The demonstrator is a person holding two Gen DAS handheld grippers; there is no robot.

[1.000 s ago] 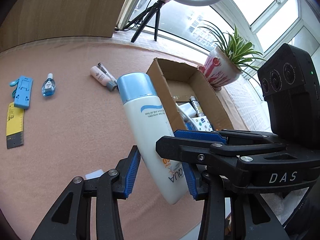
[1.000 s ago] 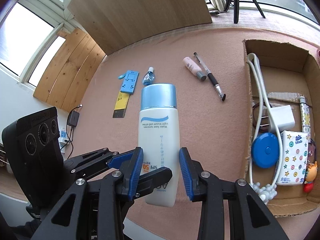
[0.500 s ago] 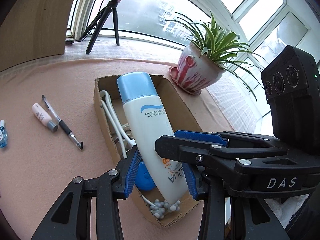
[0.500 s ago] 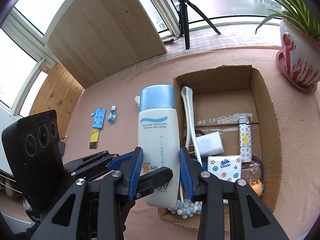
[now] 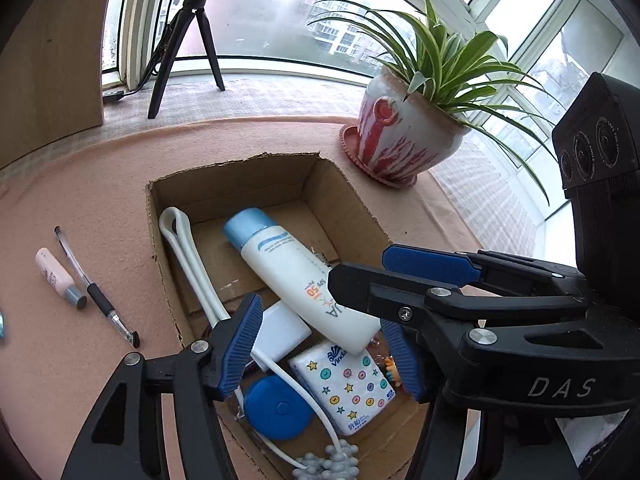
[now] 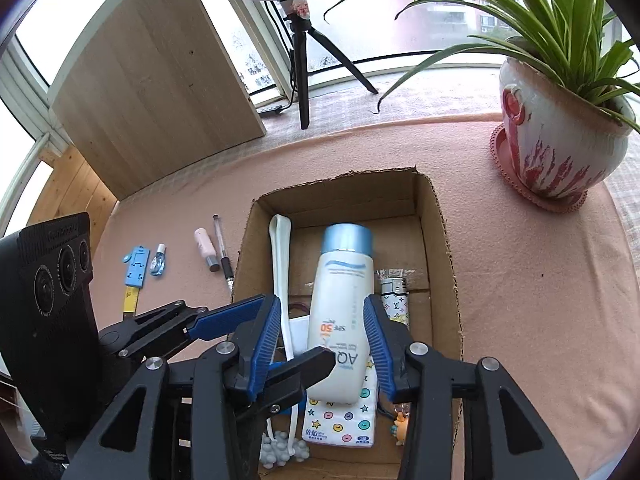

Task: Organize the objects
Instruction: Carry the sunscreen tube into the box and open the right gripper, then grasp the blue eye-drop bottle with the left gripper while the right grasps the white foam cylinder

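A white sunscreen bottle (image 5: 288, 268) with a blue cap lies tilted inside the cardboard box (image 5: 248, 184), resting on the things in it. Its base end is between the blue pads of my left gripper (image 5: 322, 350), whose jaws are opening with gaps on both sides. In the right wrist view the bottle (image 6: 340, 304) also sits between the pads of my right gripper (image 6: 320, 344). These jaws are opening too, and the pads no longer press on it. Both grippers hover over the near end of the box (image 6: 348, 196), crossing each other.
In the box lie a white cable (image 5: 180, 240), a charger (image 5: 280, 332), a blue tape measure (image 5: 280, 408), a tissue pack (image 5: 344, 384) and a lighter (image 6: 394, 300). Left of it on the pink cloth are a pen (image 5: 96, 288), a pink tube (image 5: 56, 276), a blue stand (image 6: 137, 266) and a small bottle (image 6: 159, 266). A potted plant (image 5: 404, 136) stands at the right.
Both grippers carried the bottle from over the cloth to over the box. Their jaws then widened and the bottle dropped to lie inside the box.
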